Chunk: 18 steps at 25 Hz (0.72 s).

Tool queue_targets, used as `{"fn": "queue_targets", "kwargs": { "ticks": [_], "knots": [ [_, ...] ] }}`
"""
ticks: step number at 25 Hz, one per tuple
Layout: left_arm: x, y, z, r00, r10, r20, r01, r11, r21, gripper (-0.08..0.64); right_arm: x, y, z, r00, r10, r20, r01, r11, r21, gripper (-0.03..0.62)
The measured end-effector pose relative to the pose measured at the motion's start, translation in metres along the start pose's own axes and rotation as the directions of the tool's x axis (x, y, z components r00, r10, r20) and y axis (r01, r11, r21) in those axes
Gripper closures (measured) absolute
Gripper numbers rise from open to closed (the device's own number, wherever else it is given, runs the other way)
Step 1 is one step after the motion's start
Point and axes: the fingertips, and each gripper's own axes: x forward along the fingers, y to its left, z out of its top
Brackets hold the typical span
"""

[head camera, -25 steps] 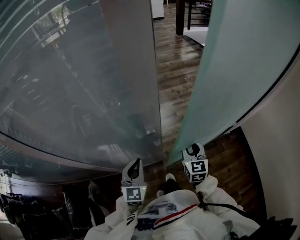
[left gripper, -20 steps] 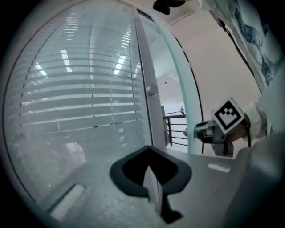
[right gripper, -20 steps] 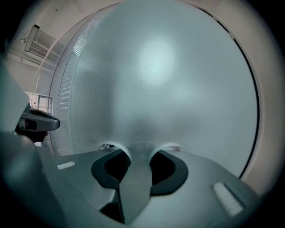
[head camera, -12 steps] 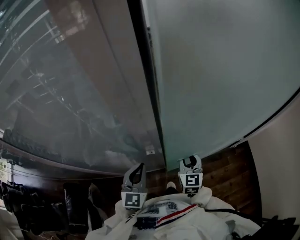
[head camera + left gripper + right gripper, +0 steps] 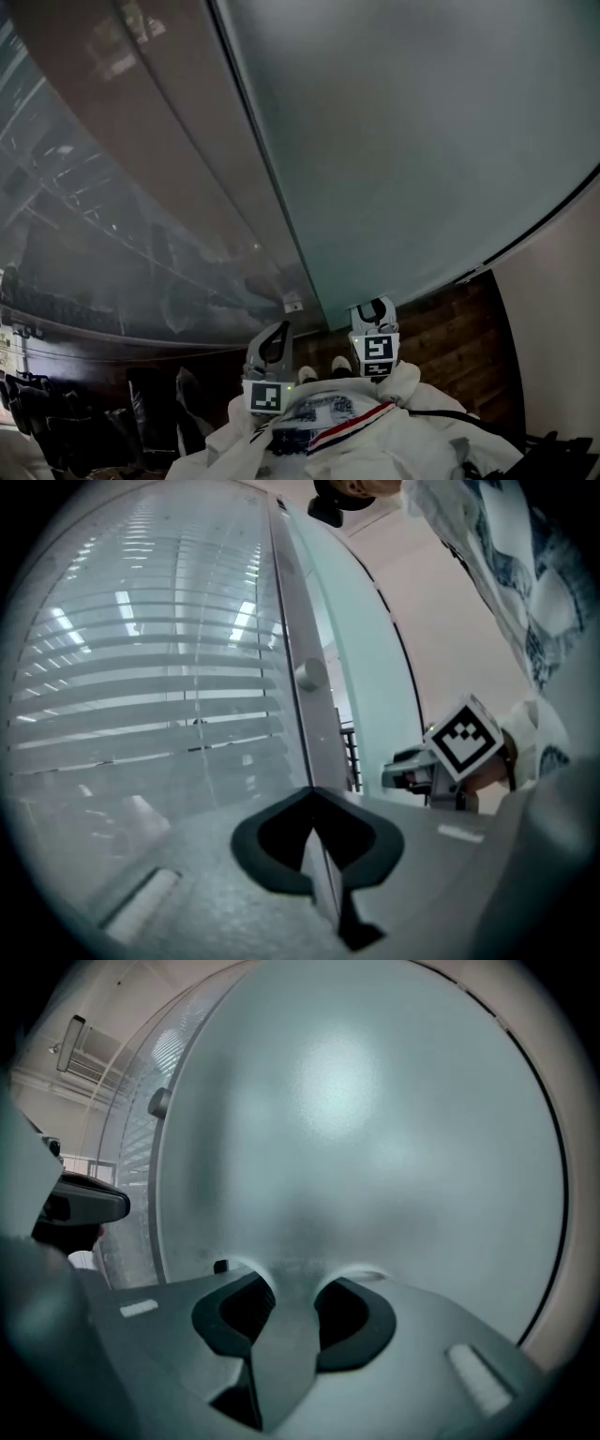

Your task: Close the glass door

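Observation:
The frosted glass door [image 5: 422,141] fills the upper right of the head view, and its left edge meets the metal frame [image 5: 216,159] of the fixed glass panel [image 5: 112,216]. No gap shows between them. My right gripper [image 5: 373,310] is open, its tips close against the door's face [image 5: 356,1129] with nothing between its fingers. My left gripper [image 5: 273,343] is shut and empty, pointing at the frame [image 5: 300,714] near the door's edge. A round fitting [image 5: 310,675] sits on the frame above it.
Dark wooden floor [image 5: 469,309] shows at the door's foot. A pale wall [image 5: 562,328] runs along the right. A small bracket [image 5: 293,305] sits at the base of the frame. Dark objects [image 5: 56,422] stand at the lower left. The person's shoes [image 5: 323,367] are right below the grippers.
The door has swung left. The open gap with wooden floor behind it has closed against the frame. Both grippers have shifted slightly with it.

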Motion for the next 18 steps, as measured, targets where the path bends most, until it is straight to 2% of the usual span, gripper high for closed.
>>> {"fn": "queue_targets", "kwargs": {
  "ticks": [8, 18],
  "knots": [
    [0.006, -0.005, 0.001, 1.000, -0.018, 0.011, 0.018, 1.000, -0.008, 0.558, 0.012, -0.003, 0.002, 1.000, 0.003, 0.002, -0.003, 1.000, -0.002, 0.474],
    [0.002, -0.004, -0.008, 1.000, -0.008, -0.017, 0.008, 1.000, -0.023, 0.558, 0.025, -0.005, 0.004, 1.000, 0.000, 0.026, 0.001, 1.000, -0.018, 0.472]
  ]
}}
